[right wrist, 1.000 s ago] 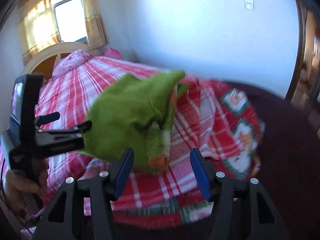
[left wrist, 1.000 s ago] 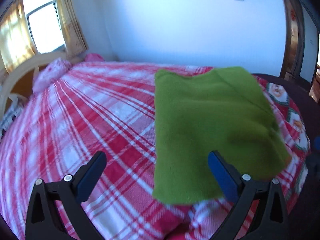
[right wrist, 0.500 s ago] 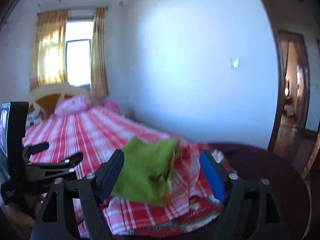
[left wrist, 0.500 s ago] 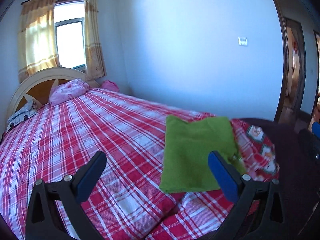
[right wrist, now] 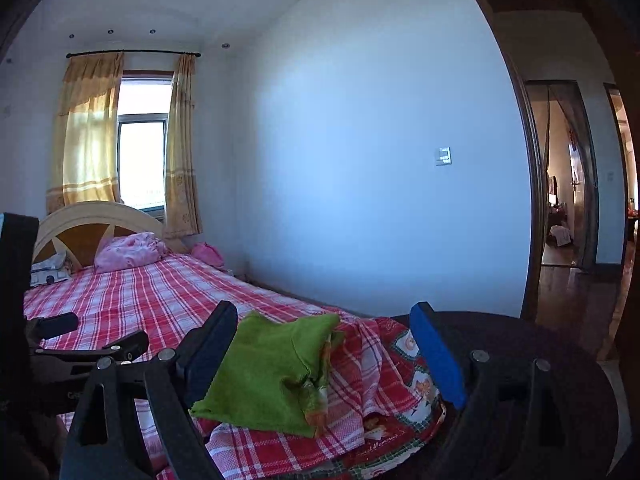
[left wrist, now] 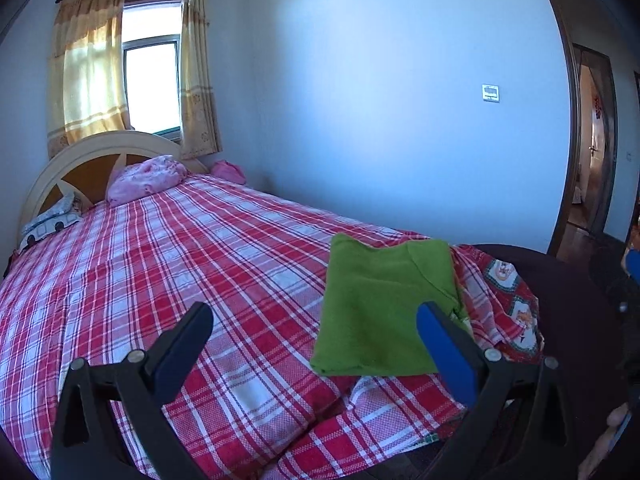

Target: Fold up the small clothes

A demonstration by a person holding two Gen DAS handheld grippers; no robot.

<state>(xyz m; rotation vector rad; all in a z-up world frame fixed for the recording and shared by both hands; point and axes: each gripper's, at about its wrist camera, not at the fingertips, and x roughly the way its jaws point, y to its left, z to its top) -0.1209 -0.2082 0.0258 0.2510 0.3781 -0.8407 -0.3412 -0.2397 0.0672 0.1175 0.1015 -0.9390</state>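
We see the green garment [left wrist: 384, 312] lying folded into a flat, roughly rectangular packet on the red-and-white plaid bedspread [left wrist: 192, 264], close to the foot corner of the bed and far from the headboard [left wrist: 96, 152]. Its top surface is smooth fleece-like cloth with one seam line running across the upper layer. From the right wrist view the garment [right wrist: 272, 368] shows its stacked folded edges on the side turned away from the headboard, with a bit of orange and patterned cloth peeking out of the layers there. Beyond that side of the garment, a patterned cloth with small picture squares [left wrist: 516, 304] hangs over the bed's corner. We hold the left gripper [left wrist: 316, 340] above the bedspread with its jaws spread wide; nothing is between them, and the garment only appears behind the blue pad of one finger without touching it. The right gripper [right wrist: 324, 344] also stands wide, its jaws having just been opening, and it holds nothing: the garment lies on the bed beyond the fingers, free of both pads. The left gripper [right wrist: 132, 344] also shows at the edge of the right wrist view, on the headboard side of the garment.
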